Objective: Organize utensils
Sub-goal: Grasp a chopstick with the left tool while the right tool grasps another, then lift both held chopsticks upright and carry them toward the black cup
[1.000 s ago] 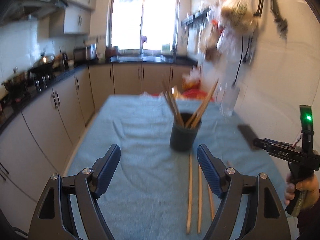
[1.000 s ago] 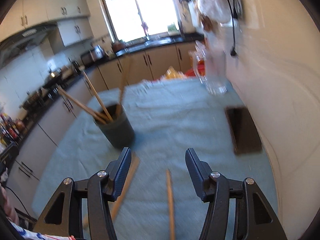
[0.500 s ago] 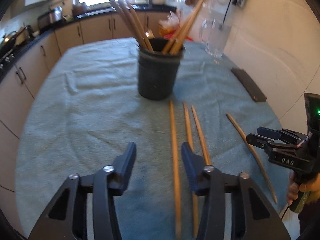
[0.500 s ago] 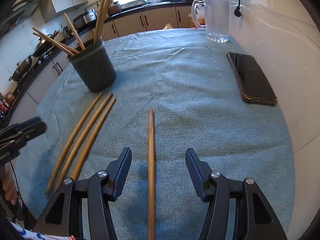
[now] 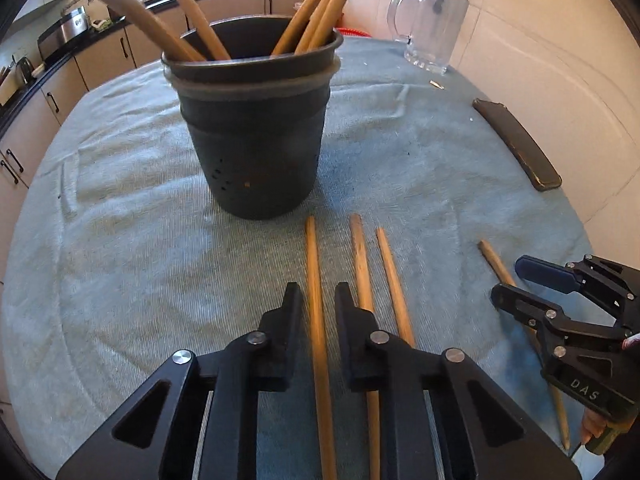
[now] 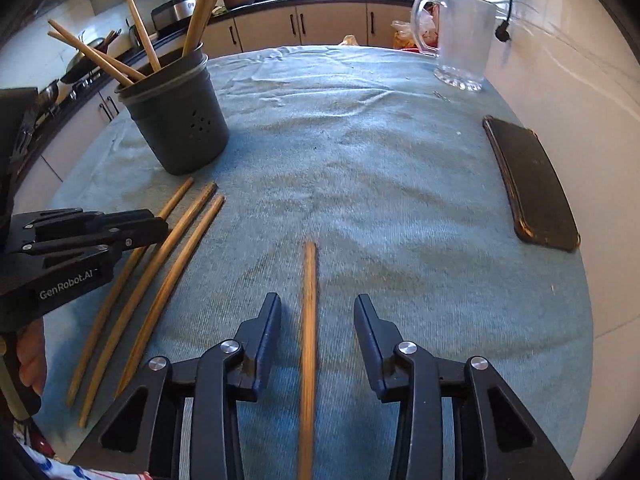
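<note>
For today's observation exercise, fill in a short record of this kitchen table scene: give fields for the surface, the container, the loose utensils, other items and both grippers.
surface: blue-grey towelling cloth over the table
container: dark grey round plastic holder, upright, wooden chopsticks inside
loose utensils: three wooden chopsticks side by side; a lone wooden chopstick apart
other items: clear glass mug; black phone
left gripper: fingers have just been closing around the leftmost chopstick, narrow gaps remain
right gripper: fingers closing, wide of the lone chopstick
</note>
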Motion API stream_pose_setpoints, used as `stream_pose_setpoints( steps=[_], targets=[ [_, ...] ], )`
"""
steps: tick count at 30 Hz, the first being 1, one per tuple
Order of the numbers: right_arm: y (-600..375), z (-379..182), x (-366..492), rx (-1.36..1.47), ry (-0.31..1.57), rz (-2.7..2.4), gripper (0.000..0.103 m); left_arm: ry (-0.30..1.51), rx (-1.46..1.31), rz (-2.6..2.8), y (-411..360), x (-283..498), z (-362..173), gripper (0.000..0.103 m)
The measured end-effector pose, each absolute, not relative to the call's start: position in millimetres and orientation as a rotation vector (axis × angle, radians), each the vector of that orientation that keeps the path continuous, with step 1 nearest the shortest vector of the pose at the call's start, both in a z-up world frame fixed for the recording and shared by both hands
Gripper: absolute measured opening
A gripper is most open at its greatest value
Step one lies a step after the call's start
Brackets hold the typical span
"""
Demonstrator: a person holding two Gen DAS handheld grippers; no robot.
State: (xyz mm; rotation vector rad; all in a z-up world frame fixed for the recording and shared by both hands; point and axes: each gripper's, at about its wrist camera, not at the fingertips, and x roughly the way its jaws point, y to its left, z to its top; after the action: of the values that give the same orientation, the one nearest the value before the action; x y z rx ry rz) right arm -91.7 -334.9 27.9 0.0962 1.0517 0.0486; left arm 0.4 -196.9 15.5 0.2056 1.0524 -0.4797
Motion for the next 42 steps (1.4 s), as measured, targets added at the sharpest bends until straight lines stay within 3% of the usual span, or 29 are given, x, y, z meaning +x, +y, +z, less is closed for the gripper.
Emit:
stream_pose_setpoints(
  steps=[3,5,15,30,42],
  targets=[
    [-330,28,-83,0.065,1.058,0.031,0.014,1.056,0.182,-0.463,-193,4,15,0.006],
    [-329,28,-80,0.07,1.064,0.033,0.008,1.067,0.144,-0.458,-186,5,15,0.006],
    [-328,29,-98,0.11,1.103,0.102,0.008,1.117,0.083,-0.453,-142,-17,19,0.006],
    [-329,30,-81,0.092,1.173,0.077,0.008,1.156,0.114,-0.429,-166,18,19,0.009],
    [-334,51,-94,0.157,1.04,0.101,0.007,1.039,0.051,-0.414,-144,0,41,0.005]
  ],
)
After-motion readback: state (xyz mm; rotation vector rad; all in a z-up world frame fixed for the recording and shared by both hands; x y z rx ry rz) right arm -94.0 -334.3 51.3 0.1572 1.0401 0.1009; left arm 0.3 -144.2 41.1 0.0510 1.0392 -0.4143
